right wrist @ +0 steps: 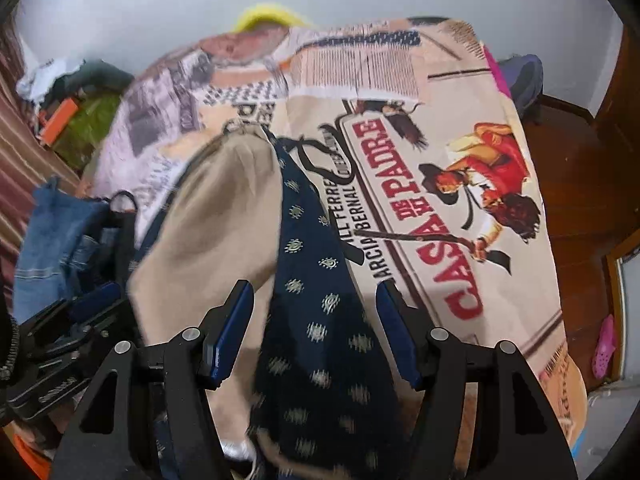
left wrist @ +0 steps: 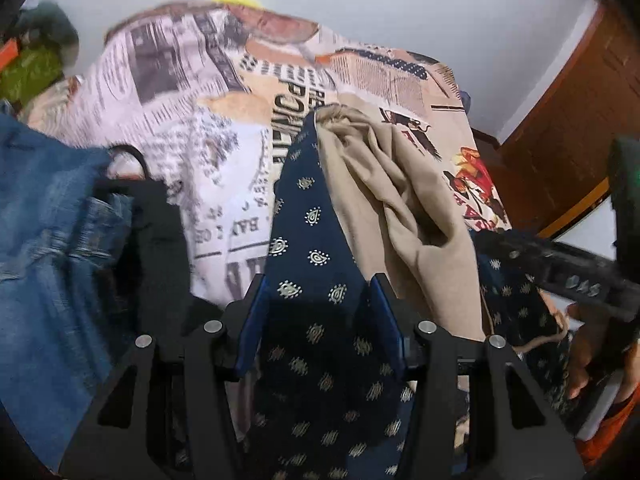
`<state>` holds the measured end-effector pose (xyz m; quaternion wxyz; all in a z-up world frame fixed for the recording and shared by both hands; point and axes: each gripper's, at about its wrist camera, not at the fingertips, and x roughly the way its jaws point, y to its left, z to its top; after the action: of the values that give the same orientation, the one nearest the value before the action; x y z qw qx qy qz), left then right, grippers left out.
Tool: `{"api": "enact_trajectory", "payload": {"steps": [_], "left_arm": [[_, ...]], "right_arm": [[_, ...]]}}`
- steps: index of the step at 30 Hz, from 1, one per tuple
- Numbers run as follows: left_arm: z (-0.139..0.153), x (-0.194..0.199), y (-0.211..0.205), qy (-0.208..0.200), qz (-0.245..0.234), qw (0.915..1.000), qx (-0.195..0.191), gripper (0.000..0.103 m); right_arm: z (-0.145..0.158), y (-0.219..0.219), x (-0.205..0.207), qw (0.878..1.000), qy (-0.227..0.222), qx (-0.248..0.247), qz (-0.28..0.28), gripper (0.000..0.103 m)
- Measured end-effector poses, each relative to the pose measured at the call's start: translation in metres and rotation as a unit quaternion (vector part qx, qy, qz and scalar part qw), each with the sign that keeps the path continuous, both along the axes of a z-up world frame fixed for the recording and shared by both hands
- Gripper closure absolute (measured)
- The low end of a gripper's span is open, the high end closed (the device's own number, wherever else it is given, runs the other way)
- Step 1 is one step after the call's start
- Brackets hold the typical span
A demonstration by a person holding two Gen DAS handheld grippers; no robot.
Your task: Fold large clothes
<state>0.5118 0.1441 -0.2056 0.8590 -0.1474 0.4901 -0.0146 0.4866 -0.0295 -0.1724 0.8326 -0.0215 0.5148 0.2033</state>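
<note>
Farthest left lies a heap of faded blue denim (left wrist: 48, 216), apart from my work. My left gripper (left wrist: 320, 320) stands half spread with the dark navy, gold-dotted cloth lined in beige (left wrist: 308, 240) running up between its blue pads (left wrist: 250, 332); whether they press it I cannot tell. My right gripper (right wrist: 316, 328) is the same: jaws half spread, the navy cloth between them, contact unclear. The garment hangs from both grippers over the newspaper-and-poster printed bedspread (right wrist: 460, 208). Its long axis runs away from me, tapering to a bunched tip up the bed. I judge it light, soft and limp, likely to sag and slip, so I'd hold it near the edge, both layers together.
</note>
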Motion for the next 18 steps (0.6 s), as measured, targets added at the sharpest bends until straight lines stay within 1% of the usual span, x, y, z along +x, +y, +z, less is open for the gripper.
{"api": "enact_trajectory", "payload": {"steps": [3, 5, 6, 7, 8, 9, 10, 11, 12, 13, 15, 17, 18], "left_arm": [[-0.008, 0.004, 0.004, 0.001, -0.001, 0.9998, -0.022, 0.052], [-0.014, 0.006, 0.005, 0.004, -0.002, 0.9995, -0.031, 0.054], [-0.015, 0.007, 0.004, 0.0, -0.002, 0.9996, -0.028, 0.057], [-0.015, 0.006, 0.003, -0.008, -0.003, 0.9998, -0.019, 0.063], [-0.014, 0.006, 0.002, -0.014, -0.004, 0.9998, -0.01, 0.067], [-0.013, 0.005, 0.0, -0.02, -0.007, 0.9998, -0.002, 0.075], [-0.012, 0.004, -0.002, -0.024, -0.008, 0.9997, 0.005, 0.083], [-0.011, 0.003, -0.004, -0.025, -0.009, 0.9995, 0.016, 0.086], [-0.009, 0.002, -0.006, -0.027, -0.008, 0.9993, 0.025, 0.09], [-0.006, -0.001, -0.009, -0.028, -0.009, 0.9988, 0.039, 0.092], [0.001, -0.006, -0.012, -0.03, -0.011, 0.998, 0.054, 0.093], [0.012, -0.014, -0.014, -0.038, -0.014, 0.9977, 0.055, 0.094], [0.018, -0.019, -0.014, -0.043, -0.015, 0.9975, 0.054, 0.094]], "right_arm": [[-0.01, 0.005, 0.005, 1.0, -0.001, -0.017, 0.003, 0.043], [-0.012, 0.005, 0.008, 1.0, -0.004, -0.013, 0.005, 0.043], [-0.014, 0.005, 0.01, 1.0, 0.0, -0.008, 0.003, 0.044], [-0.015, 0.003, 0.011, 1.0, 0.007, 0.002, 0.002, 0.048], [-0.016, 0.002, 0.013, 1.0, 0.014, 0.013, 0.003, 0.053], [-0.017, 0.001, 0.014, 0.999, 0.023, 0.022, 0.003, 0.069], [-0.018, -0.001, 0.014, 0.999, 0.031, 0.027, -0.002, 0.079], [-0.018, -0.002, 0.014, 0.999, 0.031, 0.027, -0.006, 0.083], [-0.017, -0.003, 0.013, 0.999, 0.028, 0.025, -0.009, 0.091], [-0.015, -0.005, 0.01, 0.999, 0.024, 0.023, -0.008, 0.092], [-0.005, -0.012, 0.003, 1.0, 0.007, 0.027, -0.012, 0.093], [0.008, -0.019, -0.005, 0.999, -0.01, 0.037, -0.014, 0.093], [0.02, -0.024, -0.013, 0.999, -0.023, 0.043, -0.012, 0.093]]}}
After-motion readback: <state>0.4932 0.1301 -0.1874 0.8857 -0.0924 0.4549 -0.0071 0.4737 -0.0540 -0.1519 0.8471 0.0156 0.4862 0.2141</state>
